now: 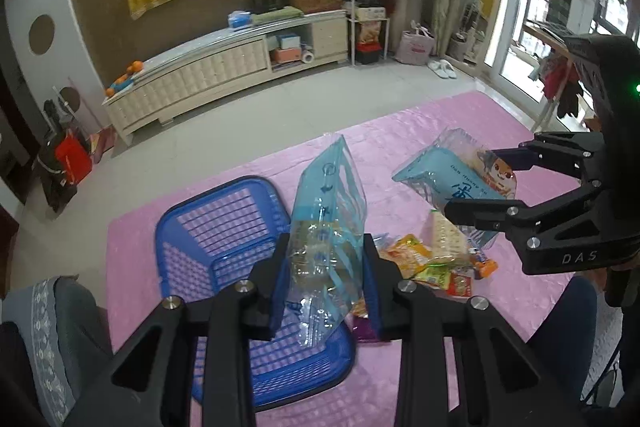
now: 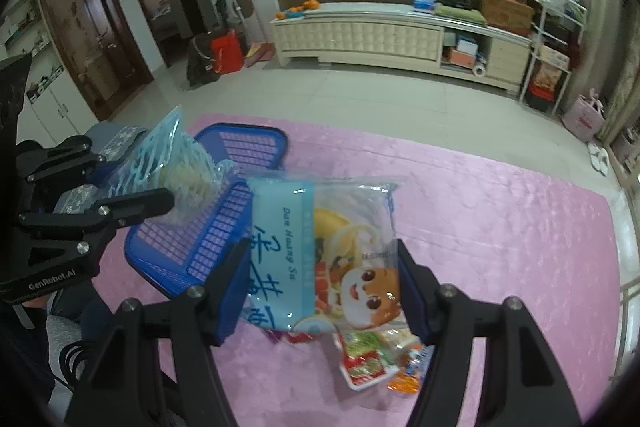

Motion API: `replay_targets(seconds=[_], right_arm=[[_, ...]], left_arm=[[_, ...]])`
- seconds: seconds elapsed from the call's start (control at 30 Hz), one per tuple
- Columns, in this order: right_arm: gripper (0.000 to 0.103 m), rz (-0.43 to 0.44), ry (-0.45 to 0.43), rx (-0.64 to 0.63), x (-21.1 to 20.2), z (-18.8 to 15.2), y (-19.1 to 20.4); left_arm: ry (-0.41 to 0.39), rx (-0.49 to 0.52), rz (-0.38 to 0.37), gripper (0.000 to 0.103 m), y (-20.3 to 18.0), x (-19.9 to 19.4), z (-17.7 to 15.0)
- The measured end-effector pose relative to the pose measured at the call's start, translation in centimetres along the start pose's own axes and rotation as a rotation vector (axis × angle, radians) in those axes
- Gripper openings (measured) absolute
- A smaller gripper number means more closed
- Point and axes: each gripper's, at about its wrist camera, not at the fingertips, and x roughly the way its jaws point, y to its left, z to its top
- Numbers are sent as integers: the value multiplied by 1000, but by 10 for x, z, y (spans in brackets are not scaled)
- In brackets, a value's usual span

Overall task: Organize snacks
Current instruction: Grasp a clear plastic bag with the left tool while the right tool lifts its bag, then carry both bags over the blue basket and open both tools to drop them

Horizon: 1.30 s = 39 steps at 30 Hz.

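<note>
Left gripper: jaws closed narrow on a clear blue-tinted snack bag, pads pressing both sides. Bag stands upright, its lower end hanging over the blue plastic basket. From the right wrist view the same bag looks to contain pale crackers, though motion blur makes that uncertain.

Right gripper: jaws set moderately wide, clamped on a light blue snack bag with a cartoon face; blue pads touch its left and right edges. Bag held flat-on to the camera, lifted off the surface, tilted slightly. In the left wrist view this bag hangs above the loose pile.

Below and just beyond the right gripper: pile of small snack packets, red, green and orange wrappers, lying on the pink tablecloth. Pile sits just right of the basket, apart from its rim.

Basket interior shows bare lattice floor. Pink cloth beyond the pile is open to its far edge; past that, grey tiled floor and a cream TV cabinet against the far wall.
</note>
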Motion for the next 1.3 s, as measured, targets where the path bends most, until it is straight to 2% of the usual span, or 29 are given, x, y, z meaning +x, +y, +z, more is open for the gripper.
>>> replay_targets(seconds=[0.33,0.63,0.97,1.3], right_arm=[[70,52,30,-54,38,26,45],[70,102,89,-72,84,47,71],[71,103,132,-82,117,58,75],[71,96,155,-88,138,74,76]], left_arm=[[13,-56,65,30,55,-6,-17],[57,-117,59,30,90,26,-20],[99,-149,43,30,116,59,-18],[124,-159,22,30,124,83,-15]])
